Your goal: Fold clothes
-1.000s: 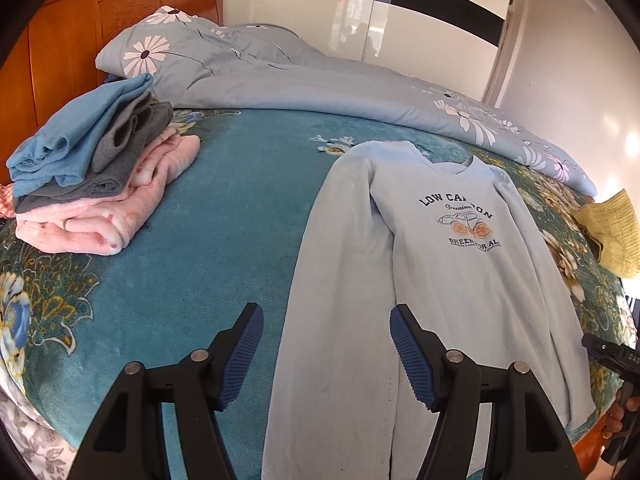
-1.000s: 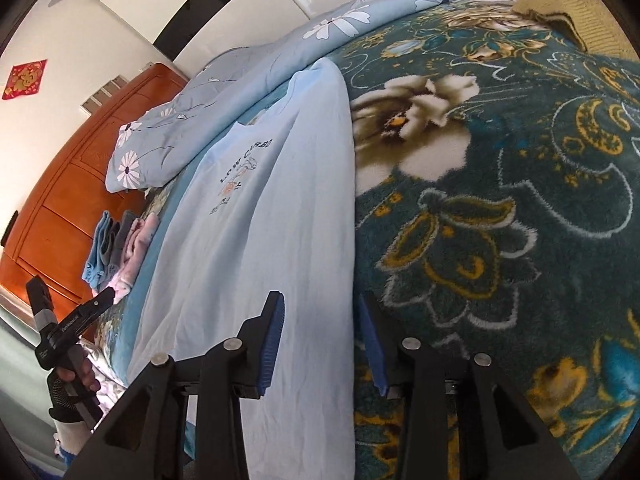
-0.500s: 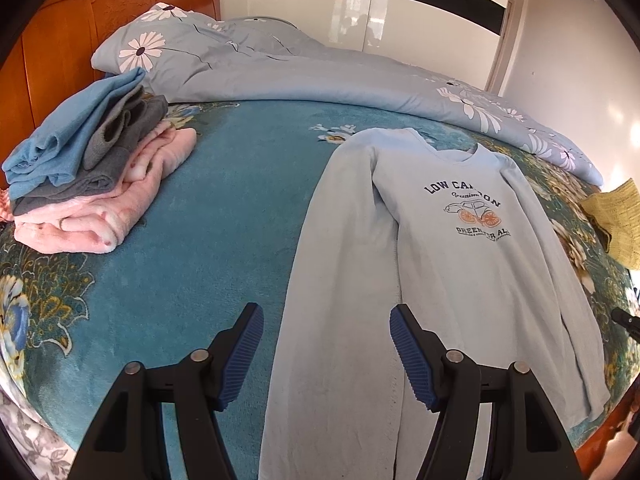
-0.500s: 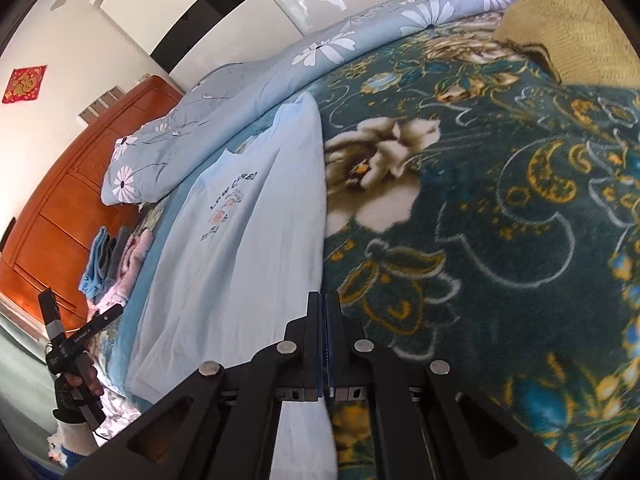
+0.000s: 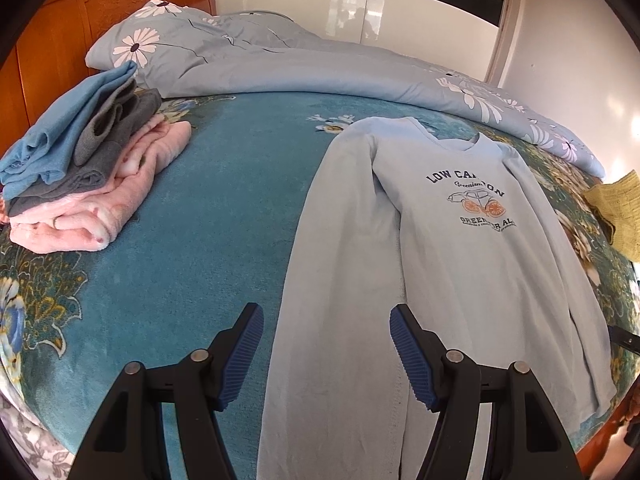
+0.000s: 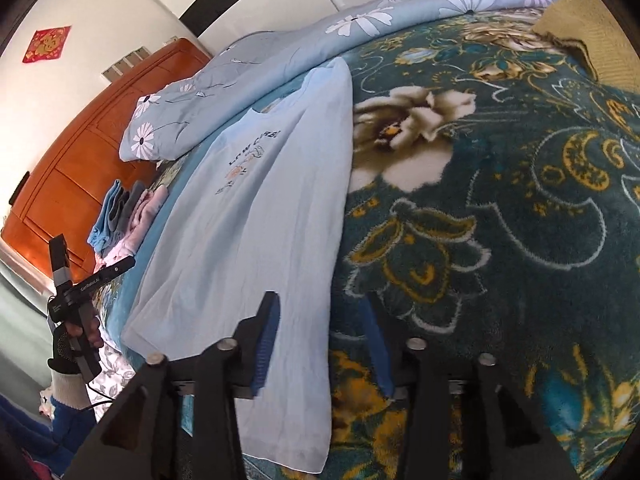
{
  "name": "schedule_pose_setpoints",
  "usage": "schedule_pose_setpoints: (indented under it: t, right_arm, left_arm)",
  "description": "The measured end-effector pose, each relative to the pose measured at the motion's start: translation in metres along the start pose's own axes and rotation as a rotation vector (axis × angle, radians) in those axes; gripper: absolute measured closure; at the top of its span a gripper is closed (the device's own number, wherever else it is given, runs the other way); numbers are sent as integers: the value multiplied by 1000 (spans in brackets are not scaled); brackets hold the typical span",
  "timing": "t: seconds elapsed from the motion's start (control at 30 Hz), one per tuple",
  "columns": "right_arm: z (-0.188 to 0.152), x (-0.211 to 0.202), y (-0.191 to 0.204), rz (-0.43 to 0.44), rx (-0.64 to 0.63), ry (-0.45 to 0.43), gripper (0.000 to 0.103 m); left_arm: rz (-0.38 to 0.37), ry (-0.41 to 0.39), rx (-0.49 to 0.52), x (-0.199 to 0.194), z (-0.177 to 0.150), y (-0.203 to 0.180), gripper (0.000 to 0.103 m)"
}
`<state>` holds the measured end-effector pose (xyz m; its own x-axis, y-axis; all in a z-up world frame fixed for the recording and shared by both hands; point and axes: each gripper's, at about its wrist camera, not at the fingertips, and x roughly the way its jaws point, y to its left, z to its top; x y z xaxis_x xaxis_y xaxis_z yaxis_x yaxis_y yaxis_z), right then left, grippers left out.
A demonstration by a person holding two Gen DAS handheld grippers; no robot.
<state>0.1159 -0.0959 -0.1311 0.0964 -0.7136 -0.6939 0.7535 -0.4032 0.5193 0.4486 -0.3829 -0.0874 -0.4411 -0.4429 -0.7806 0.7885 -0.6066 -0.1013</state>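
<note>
Over at the left, against the wooden headboard [image 5: 60,32], sits a pile of folded clothes [image 5: 80,176]: blue on top, grey under it, pink at the bottom. Behind it a grey-blue quilt [image 5: 280,64] printed with daisies lies bunched along the far side of the bed. The flowered teal blanket [image 5: 208,208] covers the rest. The left gripper [image 5: 326,354] hangs over the near edge with its fingers spread apart and nothing between them but air above the sleeve. The pale blue sweatshirt [image 5: 460,248] lies flat, face up, sleeves straight down its sides; its chest reads "LOW CAR…ON", "Greenism" and "GREEN…", with a small car drawing. The right gripper [image 6: 324,344] has just been opening over the sweatshirt's right hem edge, pads clear of the cloth. A yellow knit [image 5: 616,208] lies at the far right.
</note>
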Motion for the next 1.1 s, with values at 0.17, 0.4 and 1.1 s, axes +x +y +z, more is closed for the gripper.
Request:
schedule_pose_setpoints:
  t: [0.17,0.4,1.1]
  right_arm:
    - [-1,5,-1,43,30,-7,52]
    - [-6,9,8,140,51,18,75]
    - [60,-65,-14,-238,-21,-154,102]
  left_arm:
    - [-1,6,9,3,1,-3,34]
    - [-1,11,42,4,2,-12,34]
    - [40,23,13,10,4,5,33]
